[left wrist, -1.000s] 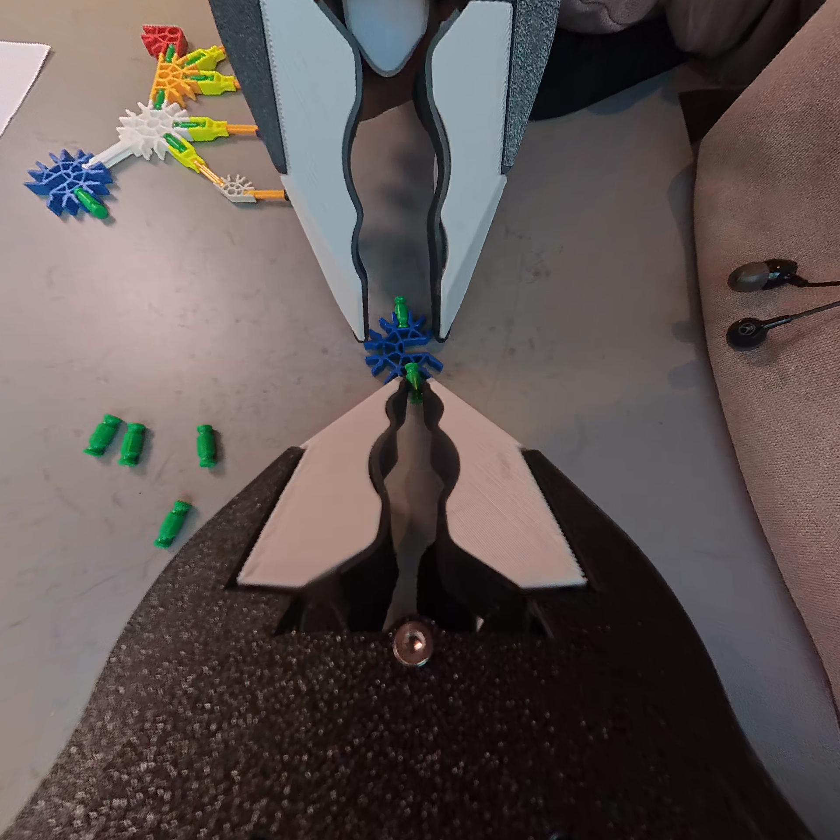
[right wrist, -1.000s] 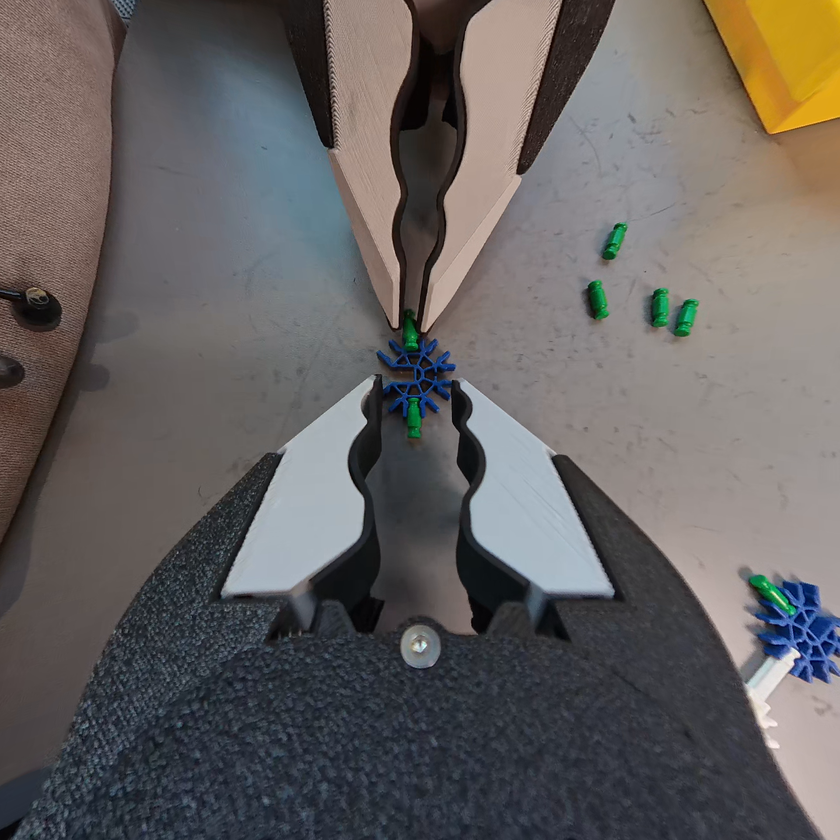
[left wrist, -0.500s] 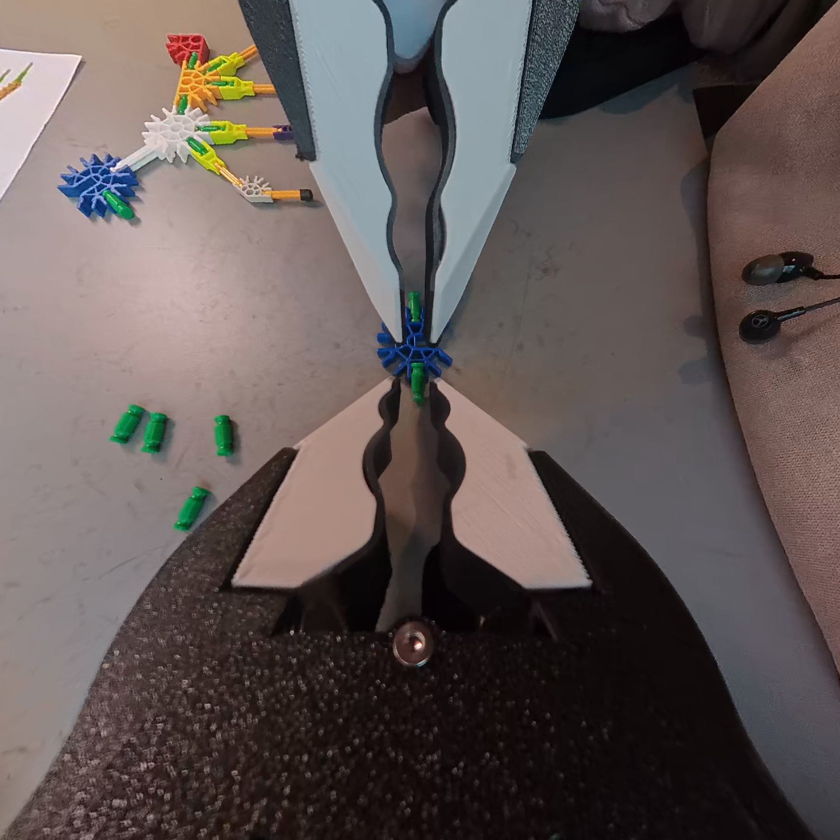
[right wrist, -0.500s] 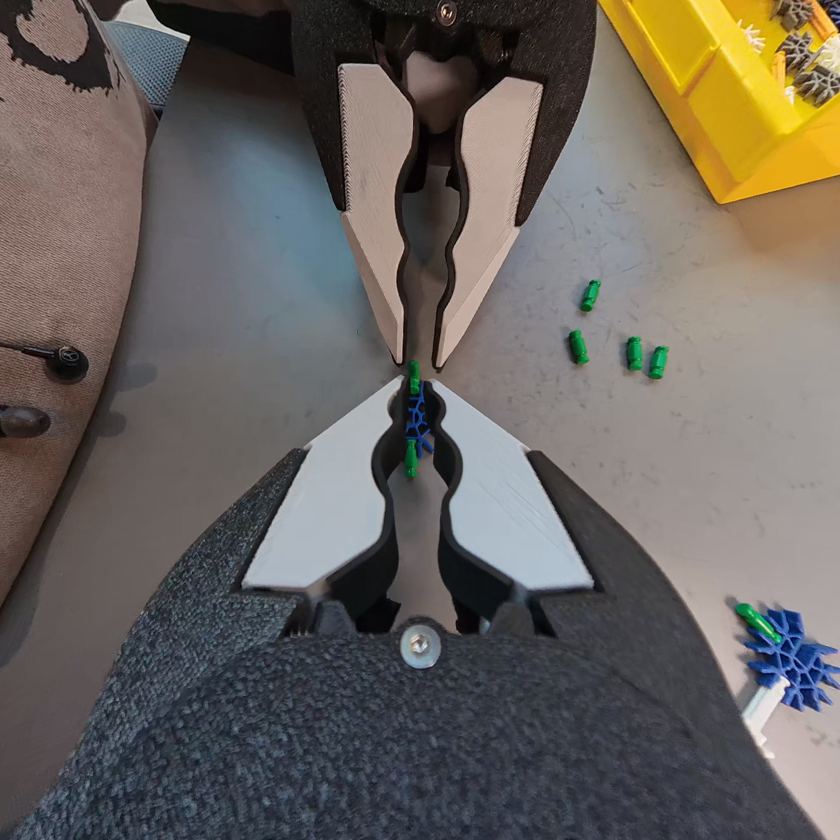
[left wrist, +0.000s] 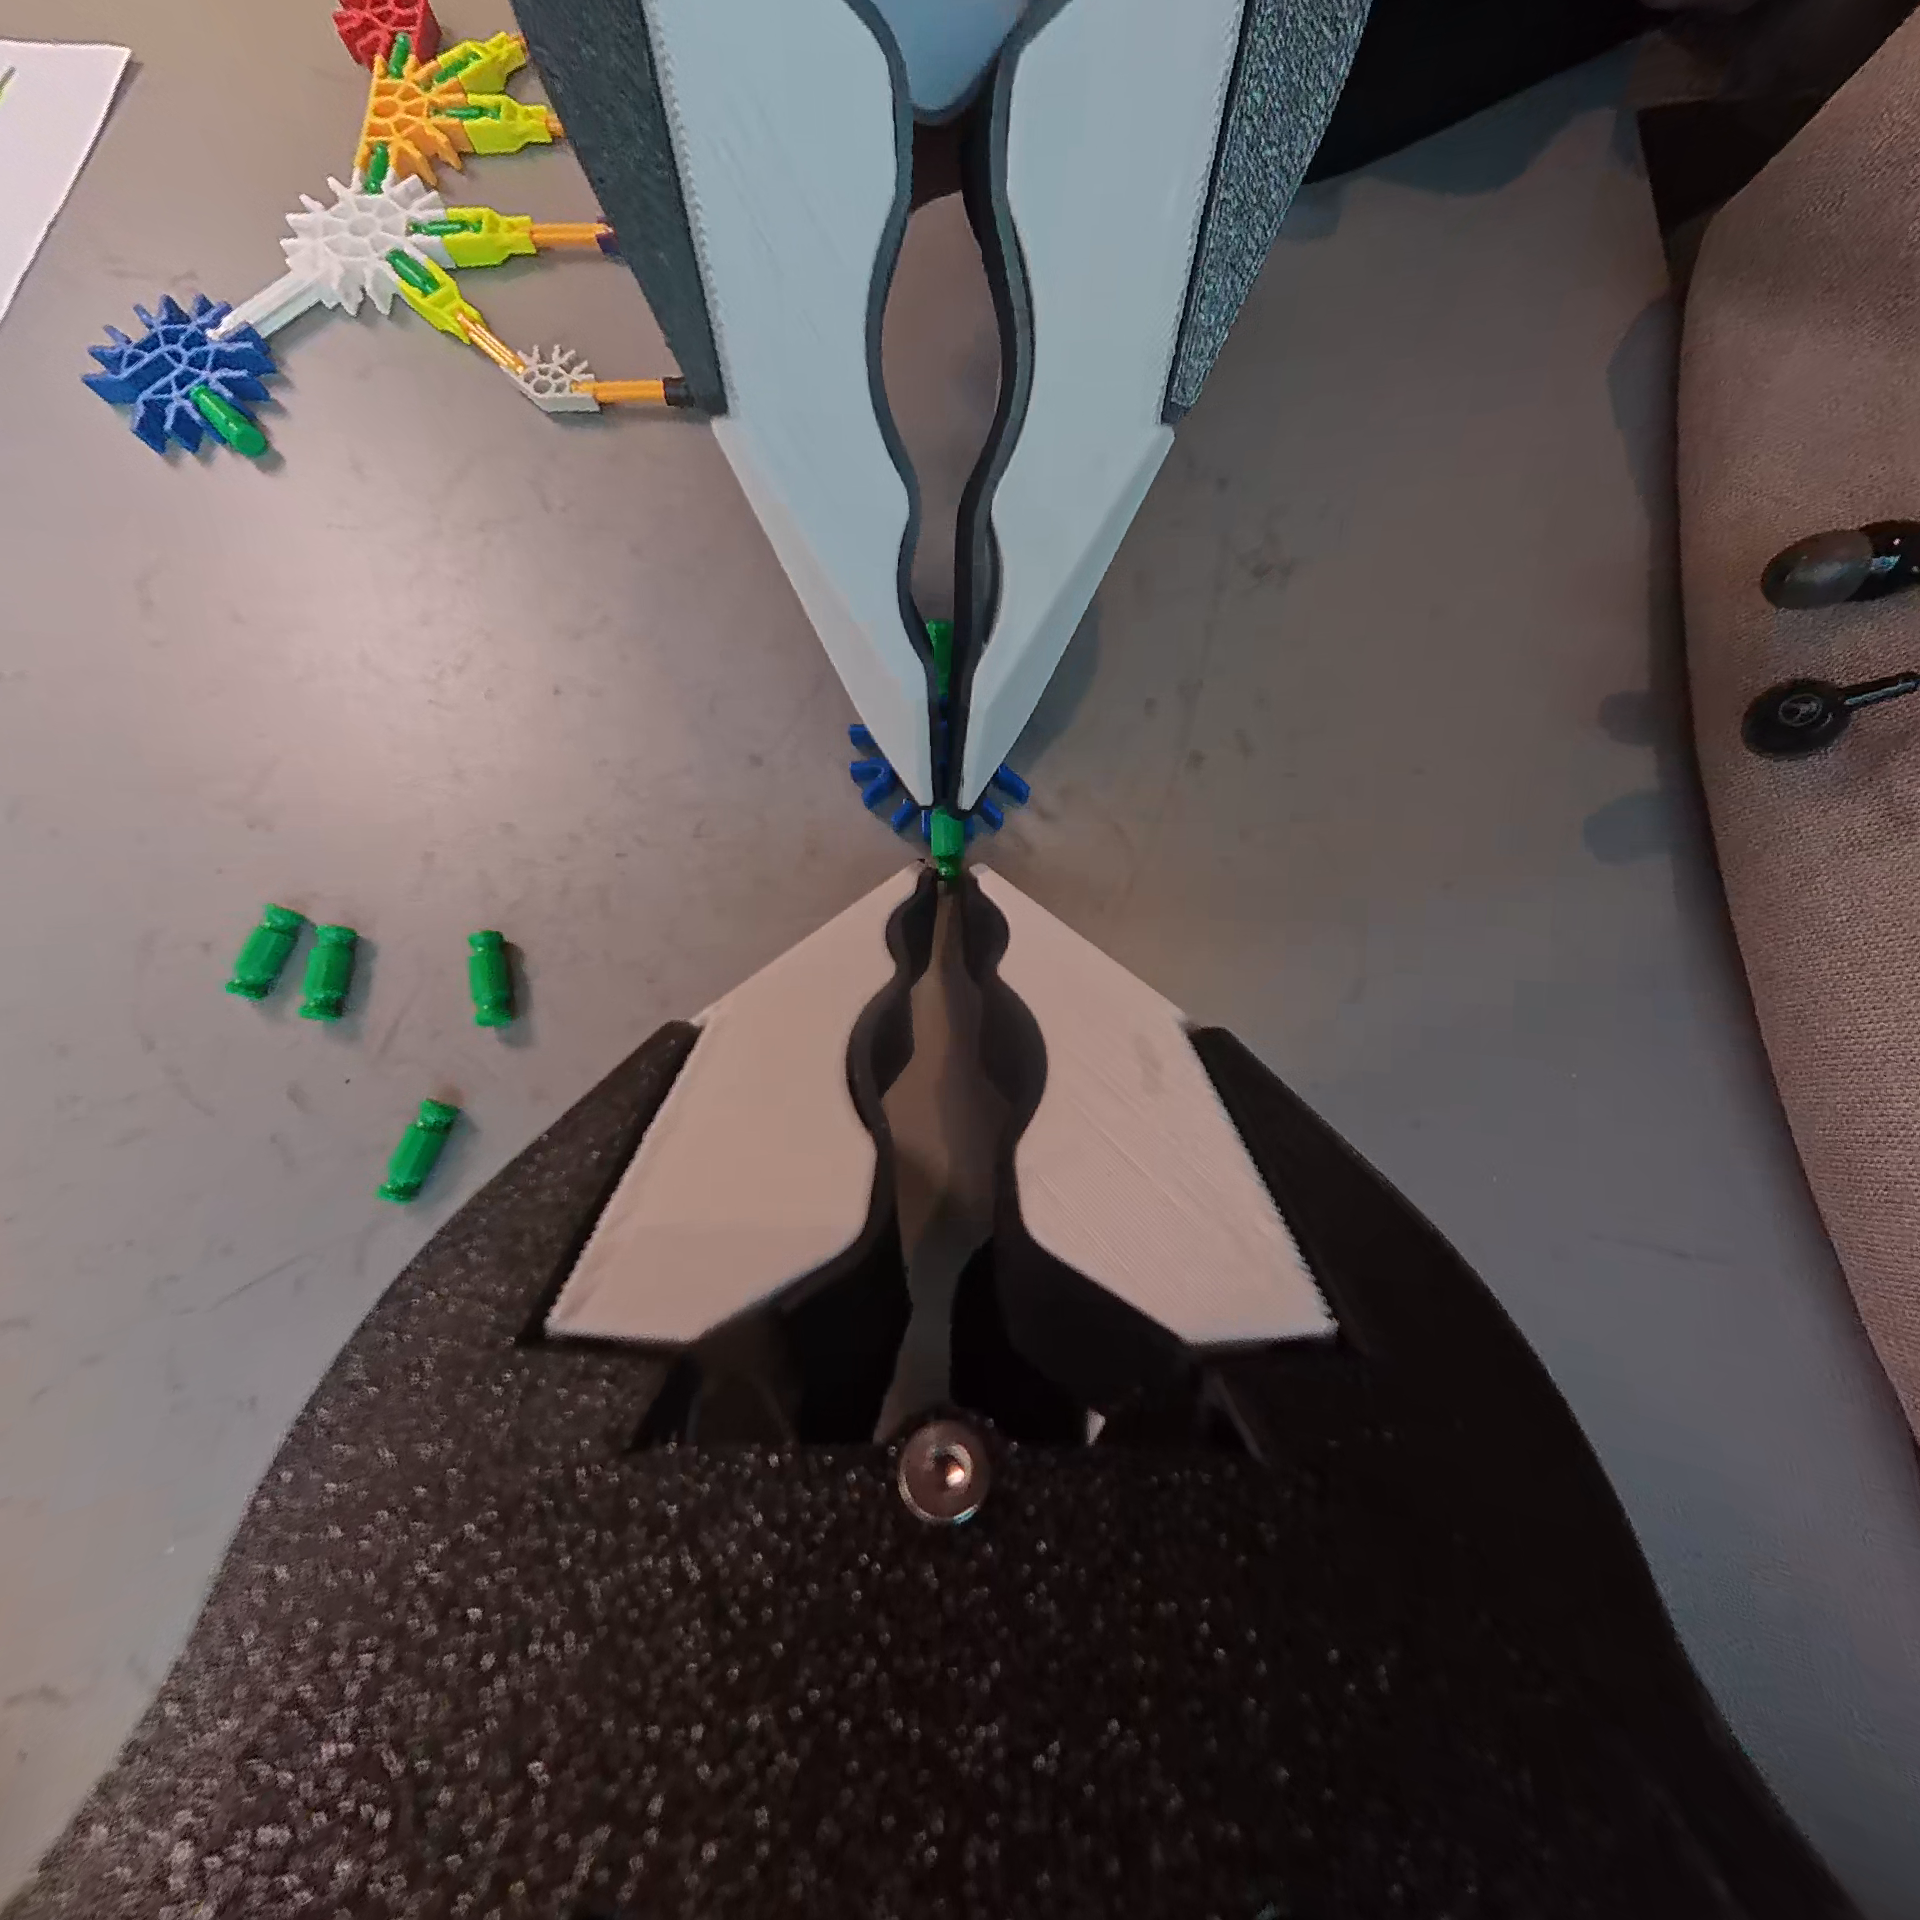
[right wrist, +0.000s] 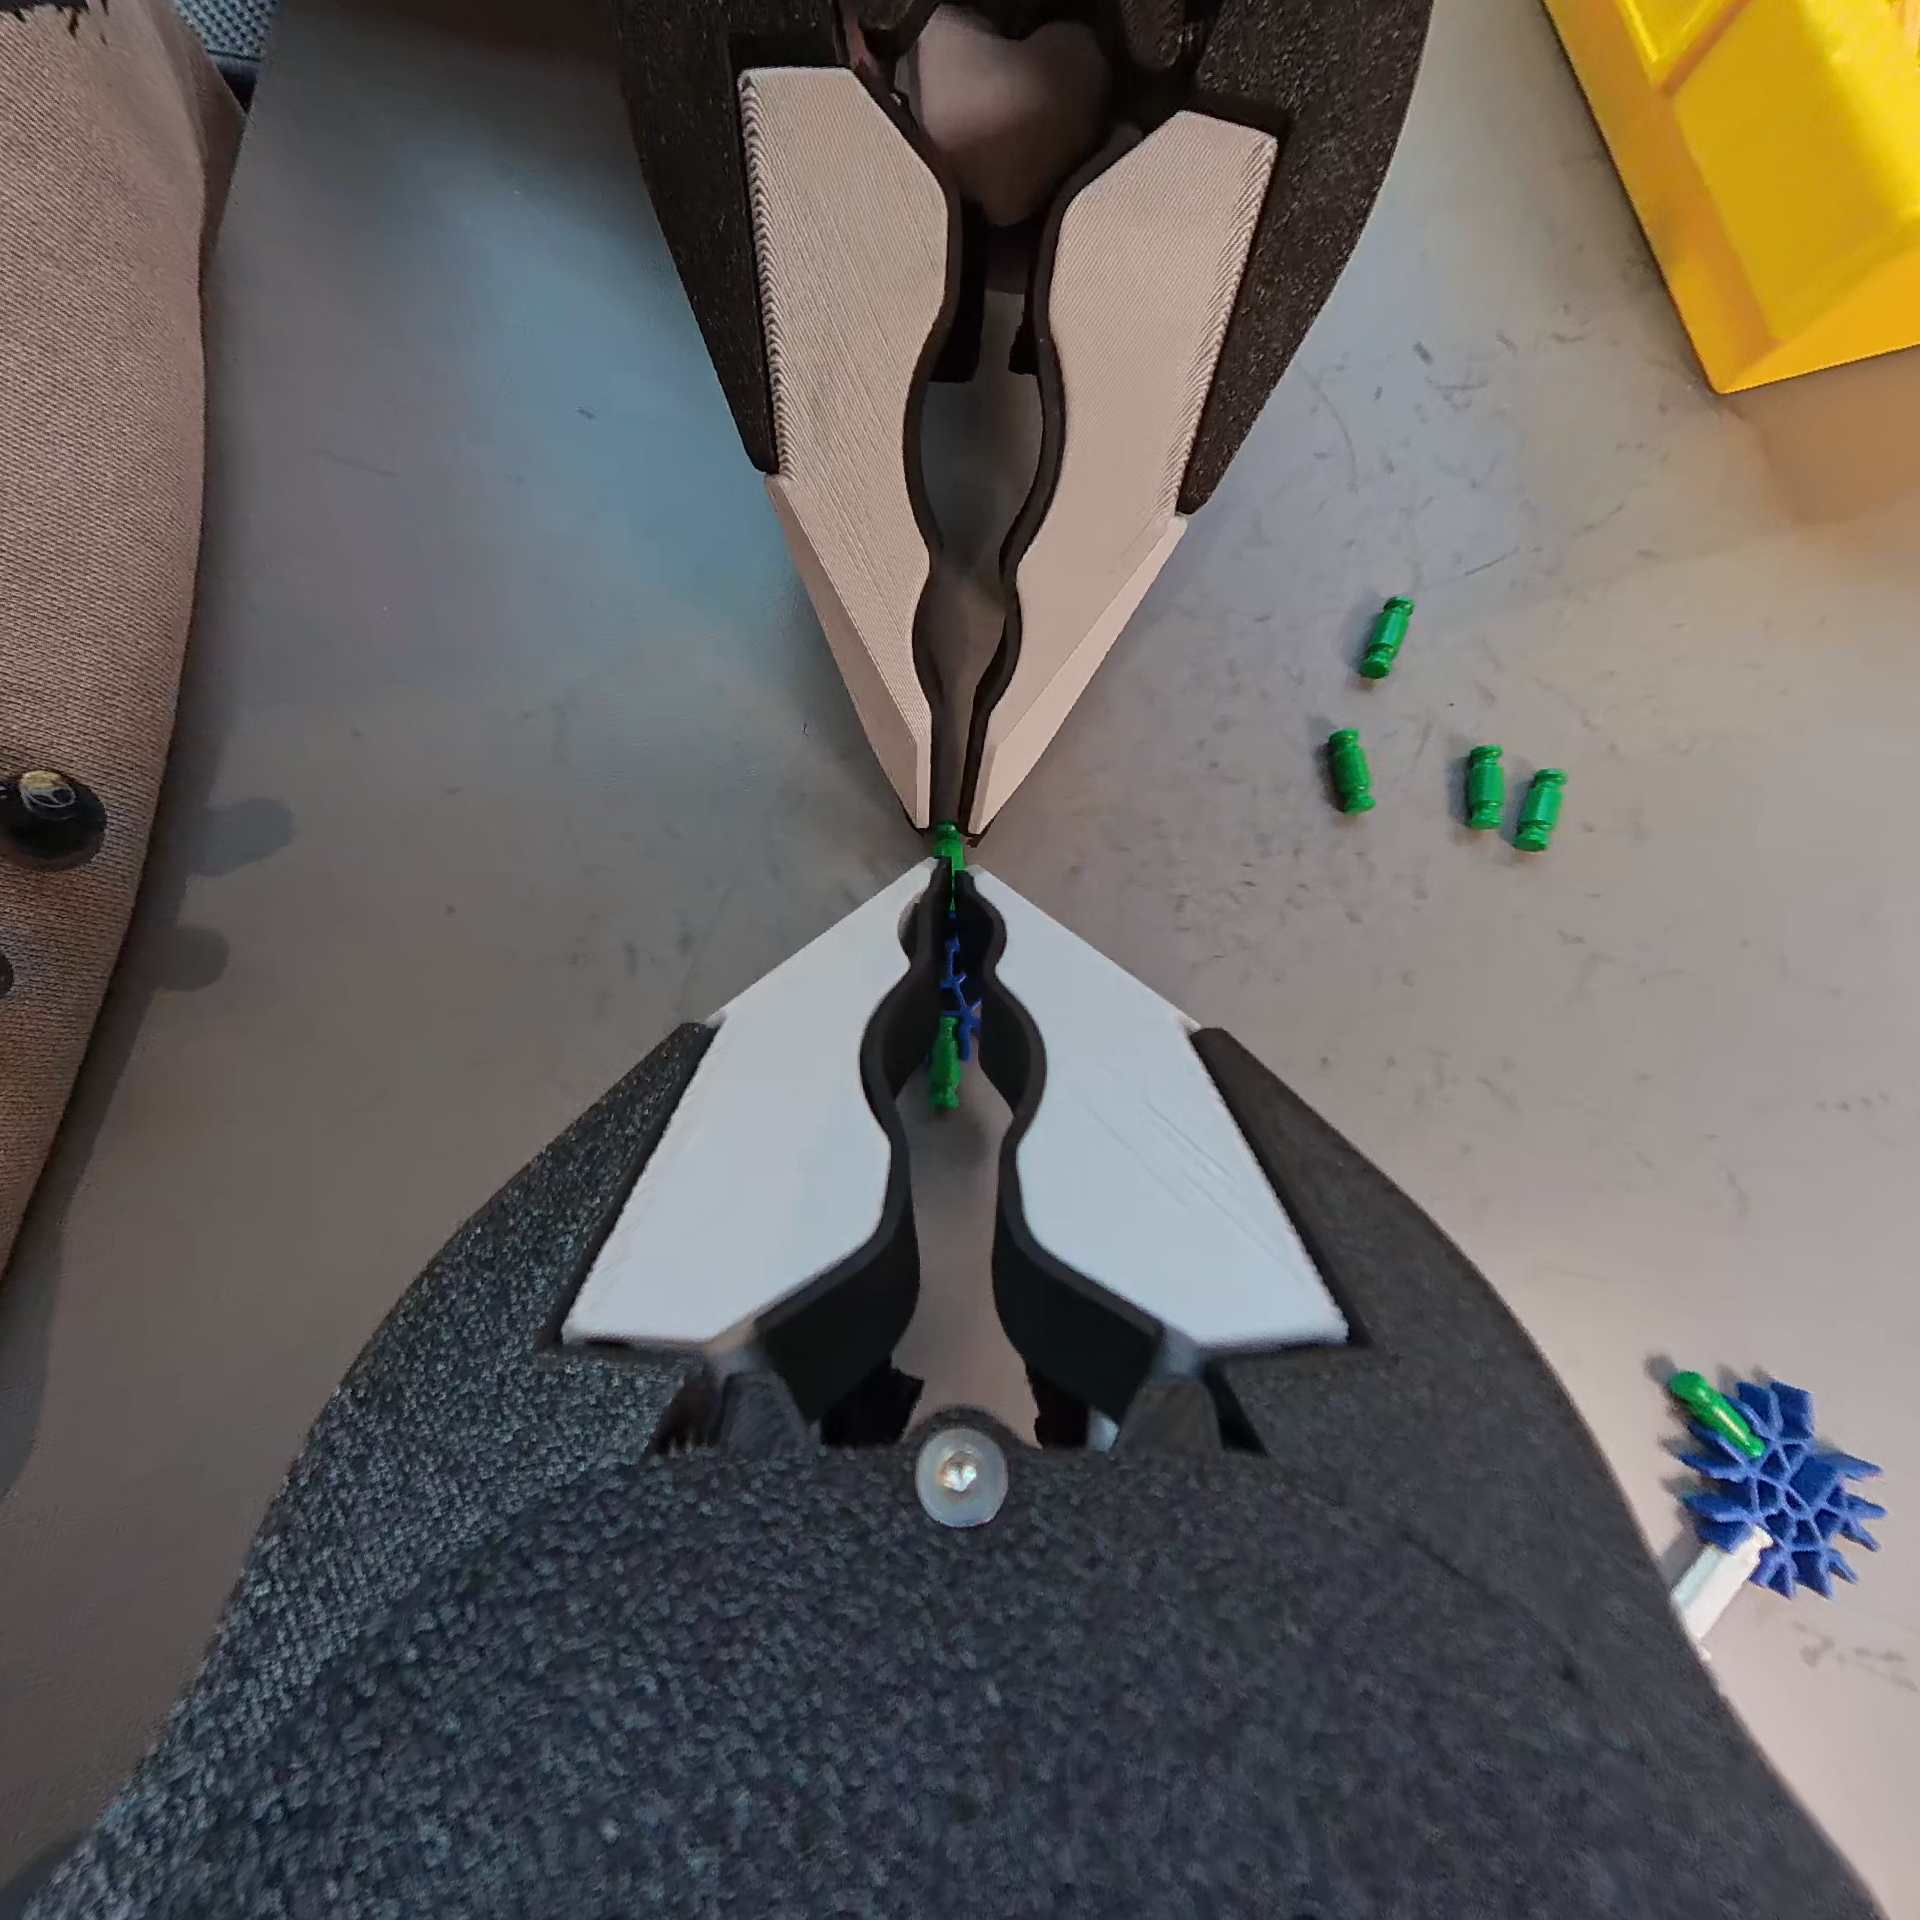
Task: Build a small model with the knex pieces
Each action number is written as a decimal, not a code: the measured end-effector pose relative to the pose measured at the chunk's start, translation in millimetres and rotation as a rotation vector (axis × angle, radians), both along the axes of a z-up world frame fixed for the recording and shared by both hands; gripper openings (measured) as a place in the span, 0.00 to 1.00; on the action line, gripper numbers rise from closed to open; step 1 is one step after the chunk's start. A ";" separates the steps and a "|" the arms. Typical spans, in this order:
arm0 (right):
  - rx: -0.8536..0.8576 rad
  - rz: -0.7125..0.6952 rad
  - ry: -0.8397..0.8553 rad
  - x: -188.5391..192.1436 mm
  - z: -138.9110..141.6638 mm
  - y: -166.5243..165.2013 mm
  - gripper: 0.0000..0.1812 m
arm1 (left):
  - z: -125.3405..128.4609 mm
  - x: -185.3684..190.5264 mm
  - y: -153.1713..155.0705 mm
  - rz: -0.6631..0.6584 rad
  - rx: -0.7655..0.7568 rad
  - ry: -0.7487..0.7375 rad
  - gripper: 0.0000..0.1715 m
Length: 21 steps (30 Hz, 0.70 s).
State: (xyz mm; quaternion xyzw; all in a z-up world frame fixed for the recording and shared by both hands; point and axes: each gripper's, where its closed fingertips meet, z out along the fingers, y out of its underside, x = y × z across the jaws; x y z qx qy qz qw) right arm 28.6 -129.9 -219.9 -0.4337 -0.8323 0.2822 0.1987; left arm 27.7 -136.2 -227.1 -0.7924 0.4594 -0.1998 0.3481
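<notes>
The right gripper has its fingers pinched on a blue snowflake-shaped connector, held edge-on between them just above the grey tabletop; one short green rod plugged into the connector points back between the fingers and another green rod sticks out past the fingertips. In the left wrist view the same connector shows its blue teeth on either side of the right gripper's tips. The left gripper meets it tip to tip, its fingers drawn nearly together around the end of the protruding green rod; whether they actually clamp it cannot be told. Four loose green rods lie on the table to the left gripper's left, well apart from both grippers. Farther off sits an assembled toy of blue, white, orange and red connectors joined by yellow-green and orange rods, near a sheet of white paper. A brown fabric cushion with a pair of black earbuds on it lies along the other side, and a yellow plastic bin stands at the corner of the right wrist view.
</notes>
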 end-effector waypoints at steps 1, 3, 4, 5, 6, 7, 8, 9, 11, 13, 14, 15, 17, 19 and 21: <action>0.006 -0.002 -0.010 0.7 -0.9 0.6 0.00 | 1.0 0.4 0.3 0.002 0.001 -0.006 0.02; 0.011 -0.010 -0.028 1.5 -1.2 1.4 0.00 | 2.1 0.8 1.4 0.007 0.003 -0.013 0.02; 0.012 -0.017 -0.040 1.8 -1.4 1.7 0.00 | 2.2 1.0 1.9 0.009 0.003 -0.014 0.02; 0.011 -0.026 -0.057 2.2 -1.6 1.9 0.00 | 2.1 1.2 2.4 0.011 0.004 -0.016 0.02; 0.010 -0.036 -0.079 2.9 -1.8 2.3 0.00 | 2.1 1.5 3.0 0.013 0.005 -0.019 0.02; 0.010 -0.045 -0.102 3.3 -2.1 2.4 0.00 | 2.2 1.8 3.4 0.016 0.003 -0.022 0.02; 0.011 -0.051 -0.125 3.7 -2.4 2.3 0.00 | 2.0 2.1 3.9 0.018 0.001 -0.024 0.02; 0.014 -0.054 -0.146 3.7 -2.7 2.1 0.00 | 1.8 2.2 4.0 0.019 -0.002 -0.025 0.02; 0.014 -0.064 -0.190 3.9 -3.2 2.1 0.00 | 1.3 2.3 4.2 0.022 -0.007 -0.029 0.02; 0.012 -0.074 -0.230 3.9 -3.7 1.7 0.00 | 0.7 2.5 4.4 0.026 -0.013 -0.031 0.02; 0.013 -0.077 -0.245 3.9 -3.9 1.5 0.00 | 0.1 2.4 4.4 0.027 -0.016 -0.030 0.02; 0.011 -0.081 -0.256 4.0 -4.1 1.1 0.00 | -0.3 2.5 4.5 0.028 -0.016 -0.029 0.02; -0.005 -0.090 -0.270 4.6 -4.2 0.6 0.00 | -0.4 2.5 4.5 0.030 -0.015 -0.028 0.02; -0.009 -0.098 -0.272 4.7 -4.4 0.6 0.00 | -0.3 2.5 4.7 0.031 -0.014 -0.026 0.02; -0.013 -0.105 -0.277 5.1 -4.4 0.6 0.00 | -0.3 2.7 4.7 0.032 -0.013 -0.024 0.02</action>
